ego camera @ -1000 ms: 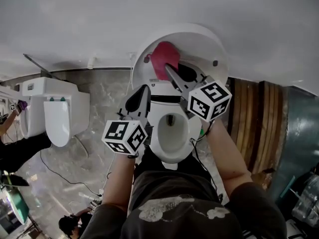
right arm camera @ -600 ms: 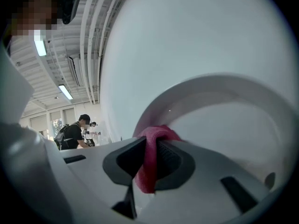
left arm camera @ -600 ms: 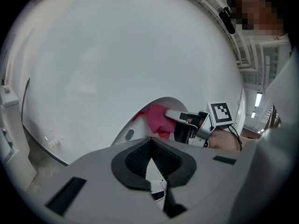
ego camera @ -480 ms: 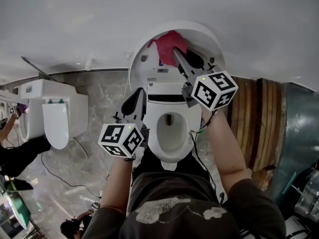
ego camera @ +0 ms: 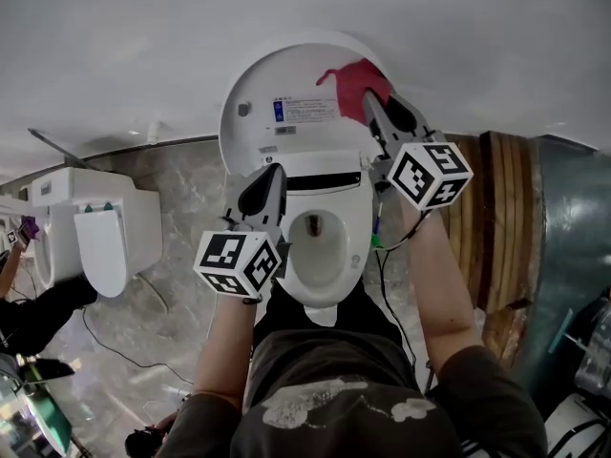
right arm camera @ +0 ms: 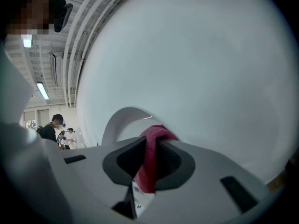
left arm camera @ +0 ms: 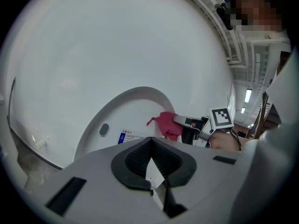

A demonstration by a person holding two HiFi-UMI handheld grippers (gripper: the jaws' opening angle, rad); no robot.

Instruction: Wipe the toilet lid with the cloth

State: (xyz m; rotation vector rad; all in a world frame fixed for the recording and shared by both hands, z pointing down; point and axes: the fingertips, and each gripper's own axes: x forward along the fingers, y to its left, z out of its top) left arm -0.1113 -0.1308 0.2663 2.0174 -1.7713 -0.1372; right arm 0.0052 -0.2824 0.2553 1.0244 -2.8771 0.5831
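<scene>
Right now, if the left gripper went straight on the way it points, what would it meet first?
Probably the raised toilet lid, near its printed label; the shut left gripper aims at its inner face, though depth is unclear.

second white toilet (ego camera: 100, 246) at left, grey marble floor (ego camera: 181, 303), white wall (ego camera: 305, 8), wooden slats (ego camera: 496, 218) at right

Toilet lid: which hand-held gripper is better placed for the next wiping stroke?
Right. The right hand-held gripper is shut on the crumpled pink cloth, at the raised white toilet lid. The left hand-held gripper is shut, empty, lower by the white toilet seat.
</scene>
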